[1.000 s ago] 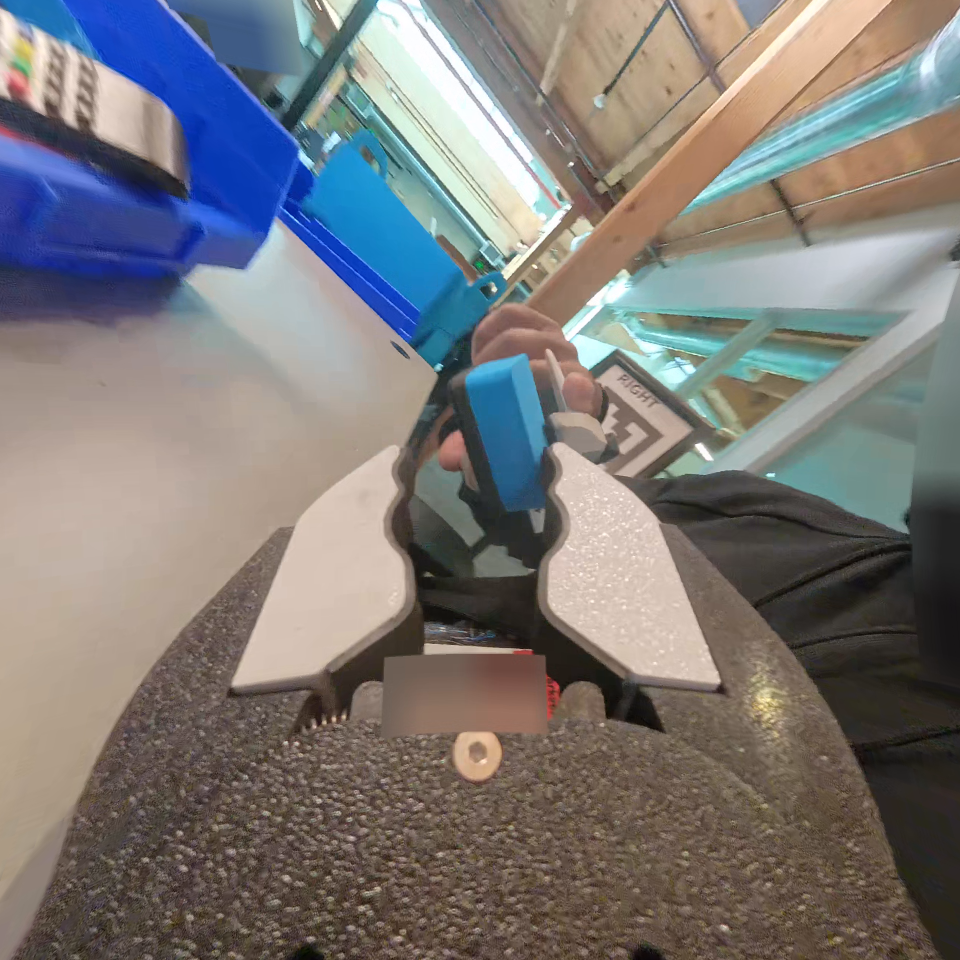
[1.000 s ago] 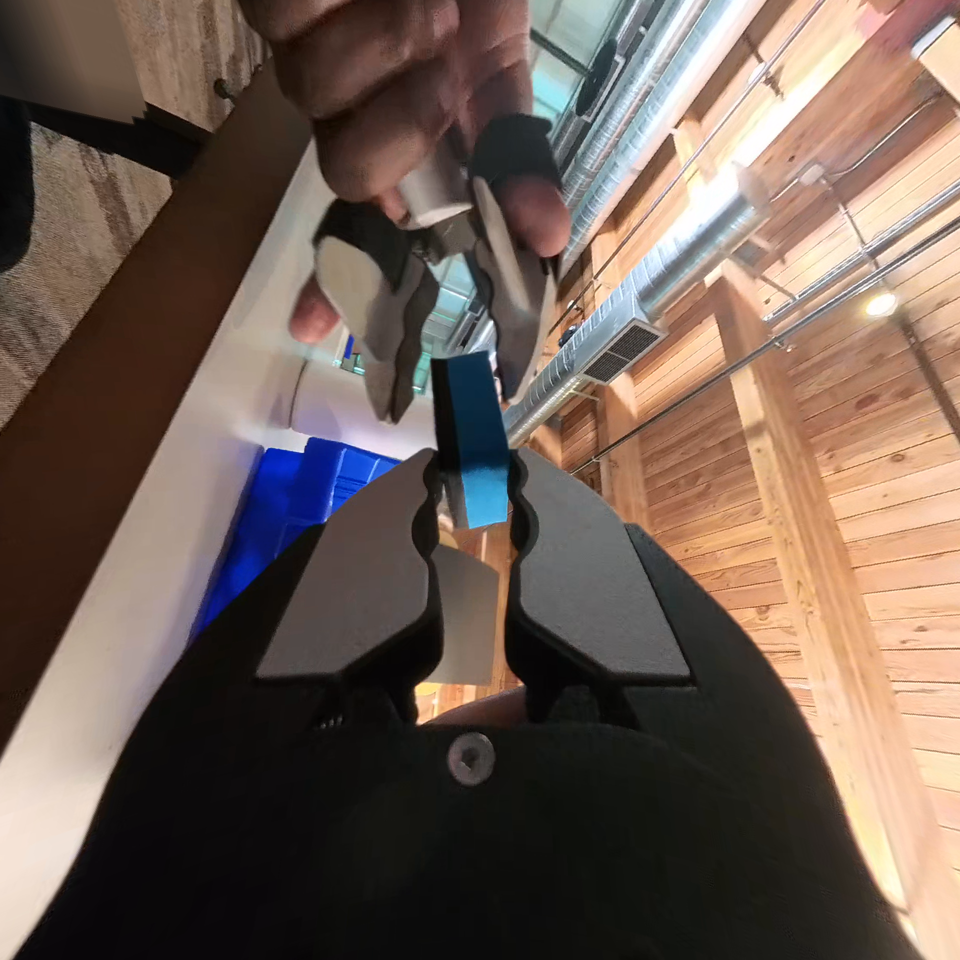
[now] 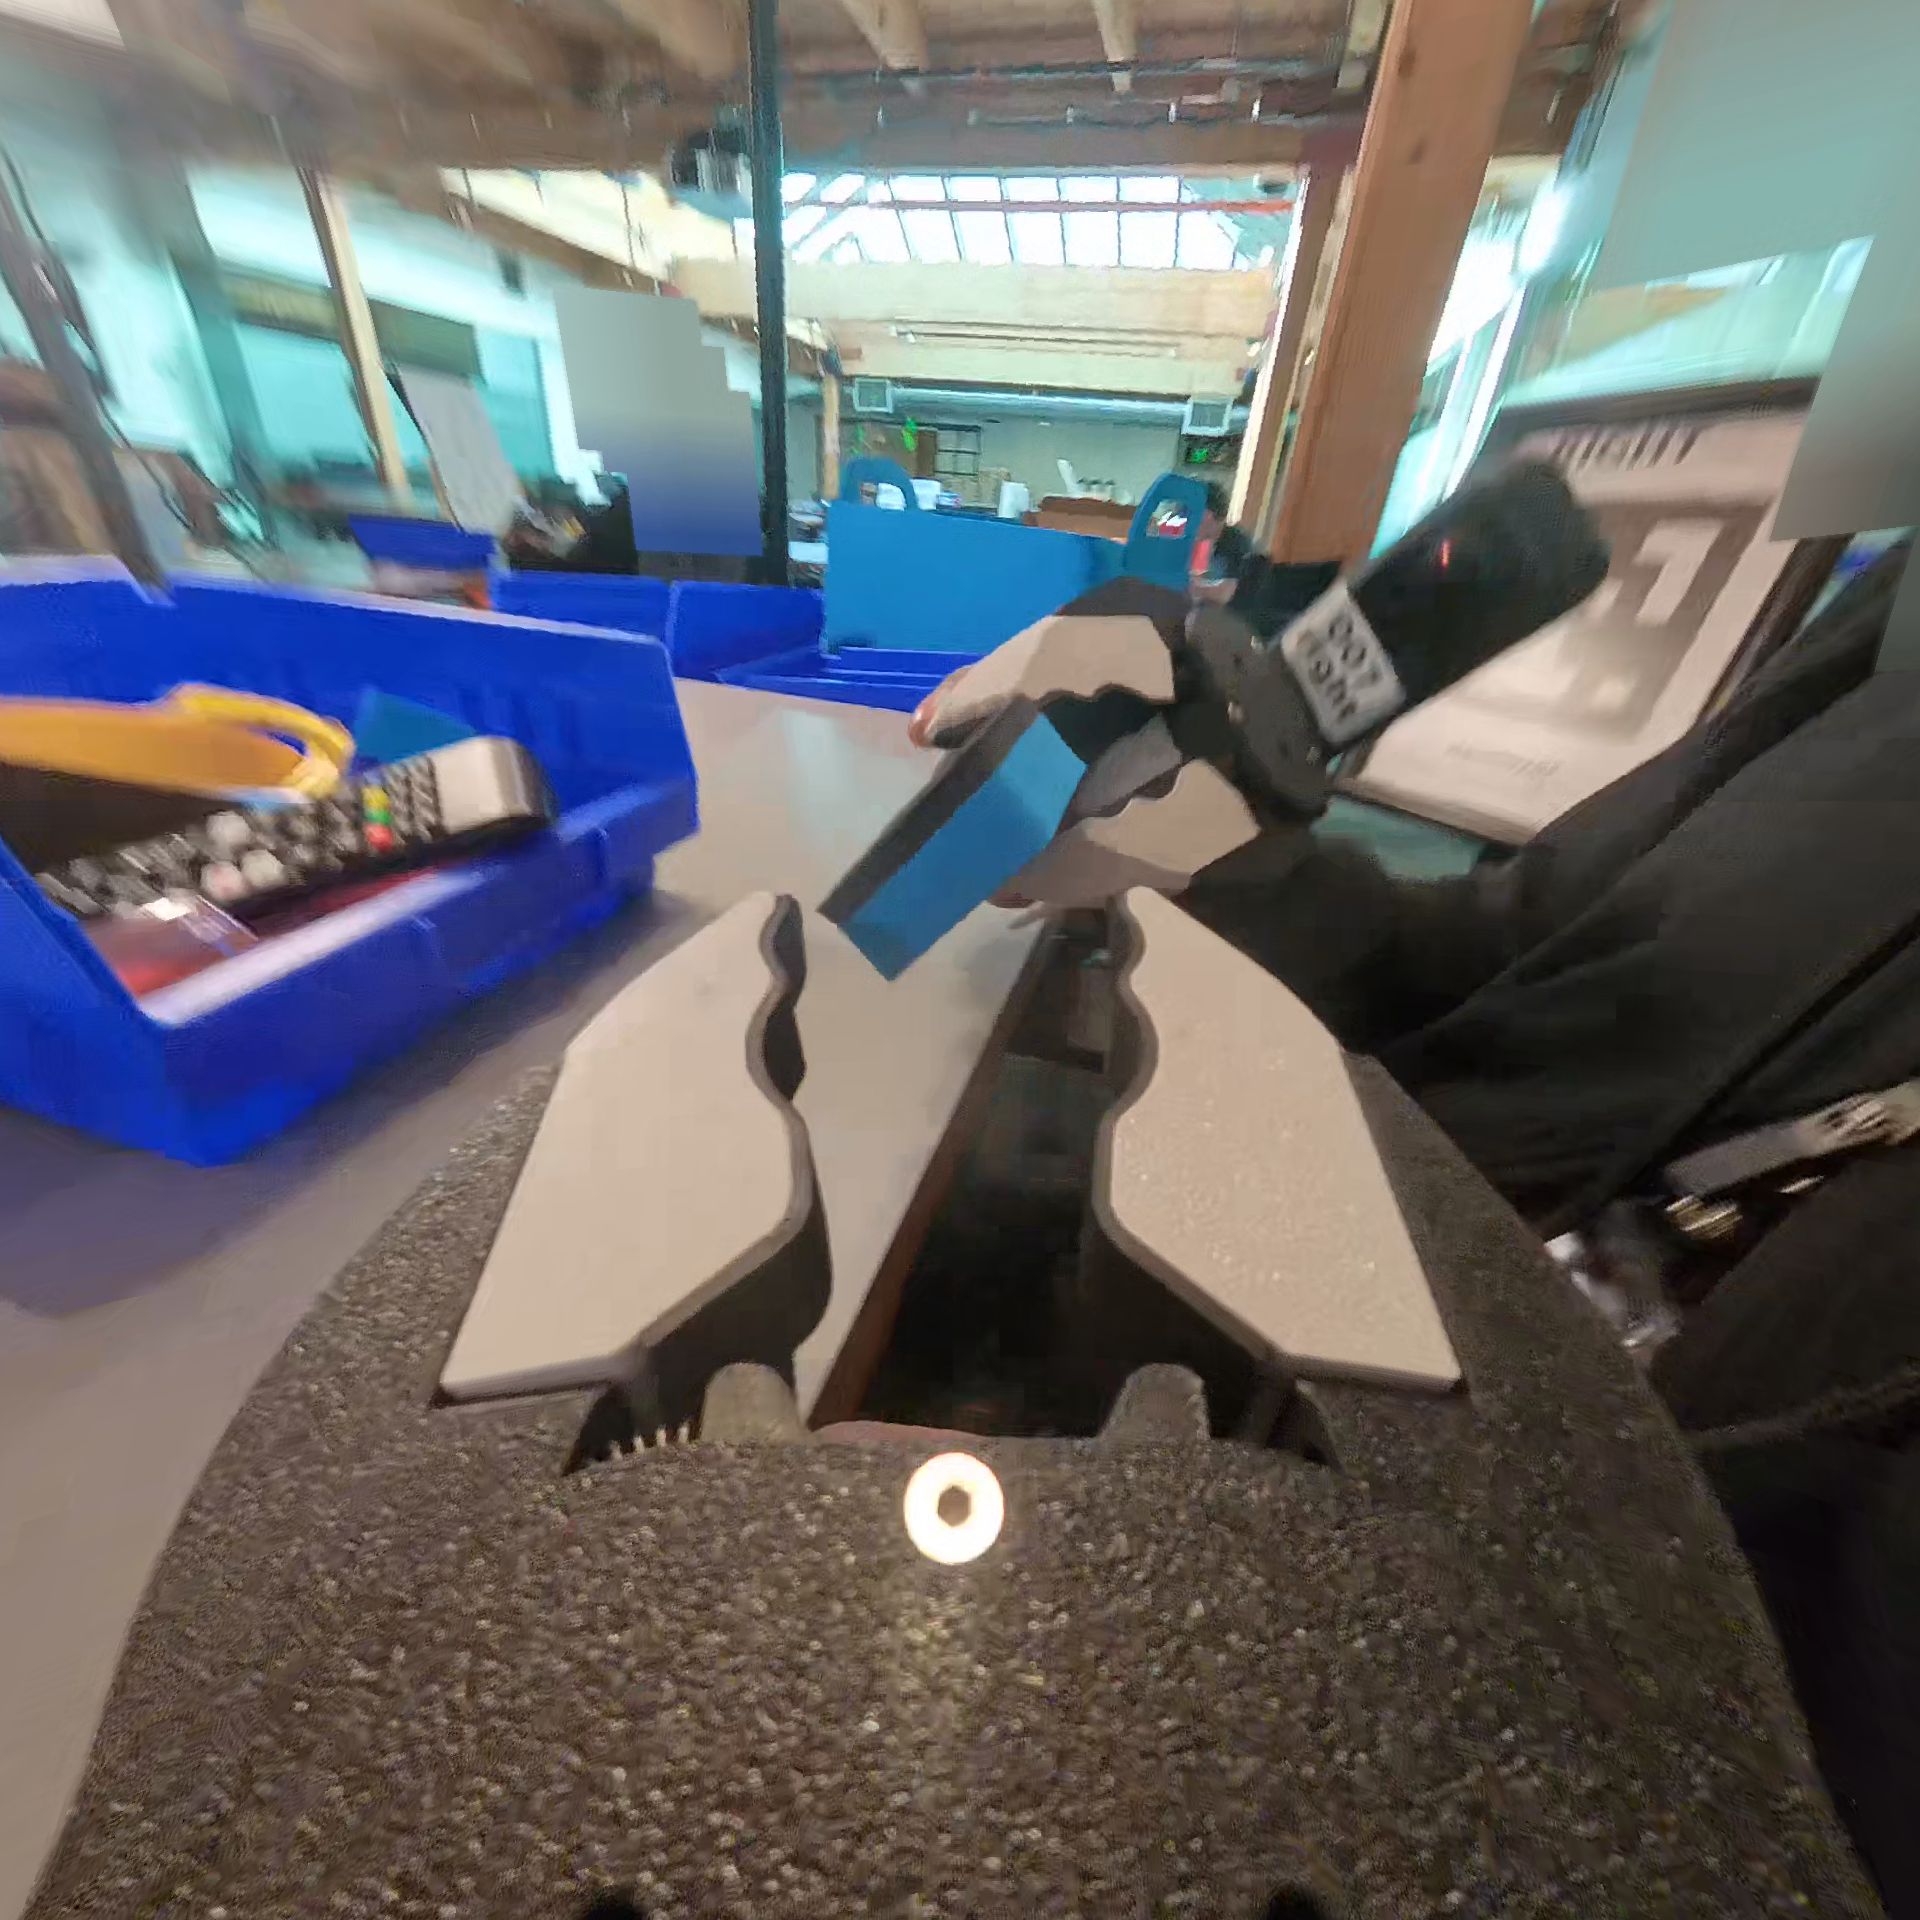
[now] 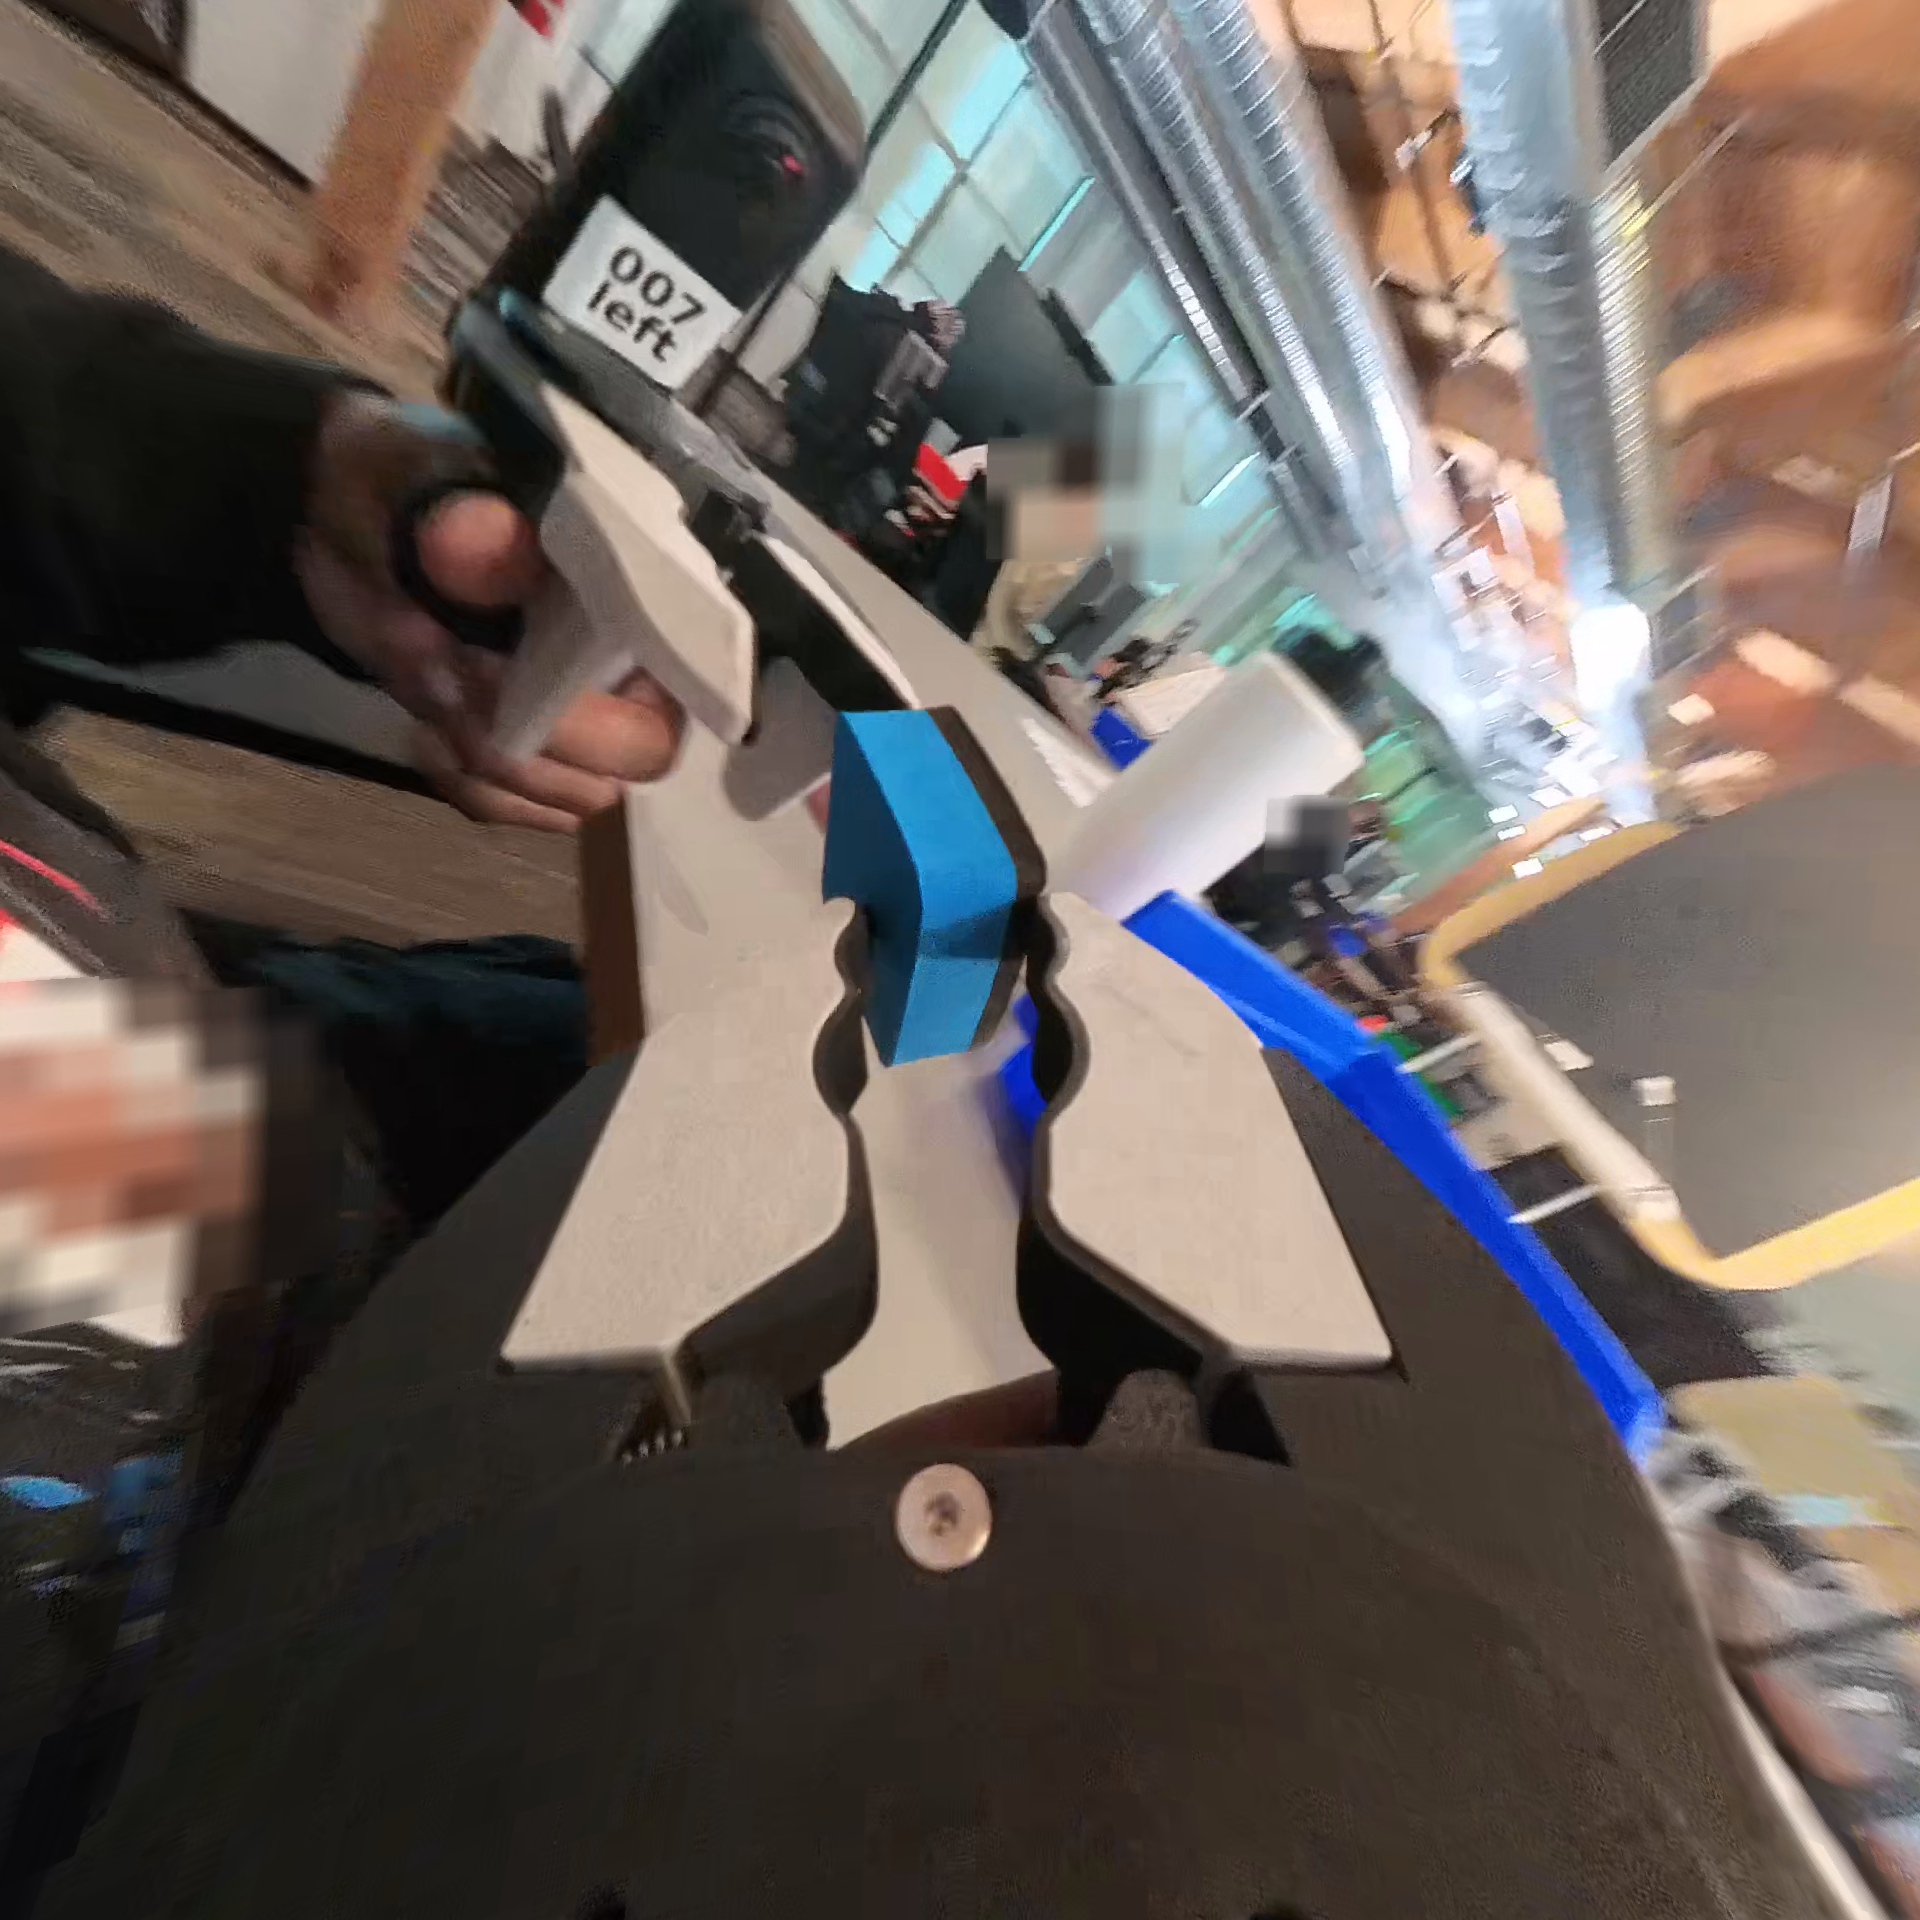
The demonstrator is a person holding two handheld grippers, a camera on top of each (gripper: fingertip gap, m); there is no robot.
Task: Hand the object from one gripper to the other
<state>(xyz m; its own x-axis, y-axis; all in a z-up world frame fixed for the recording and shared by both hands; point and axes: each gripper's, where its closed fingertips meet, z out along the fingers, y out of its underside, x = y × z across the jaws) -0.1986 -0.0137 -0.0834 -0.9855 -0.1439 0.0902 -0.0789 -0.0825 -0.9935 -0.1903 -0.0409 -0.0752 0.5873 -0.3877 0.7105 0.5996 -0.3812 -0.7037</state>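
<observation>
Grey bench [image 3: 852, 769] carries a blue bin [image 3: 343, 997] at left; the left gripper [image 3: 951, 925] gapes empty, while the right gripper [image 4: 940, 951] clamps the blue block [image 4: 925, 904] mid-air. Handover looks pending: the block must enter those spread jaws.

Left tool [image 3: 951, 925]: your two pale grey fingers have wavy dark-edged inner rims, set in a speckled dark grey foam-like body.
Left tool screw: a bright ring-shaped one sits mid-body.
Right tool [image 4: 940, 951]: you see the same grey fingers, on a smooth black body with one silver screw.
Markings: each tool carries a white label.
Sleeves: you wear black.
</observation>
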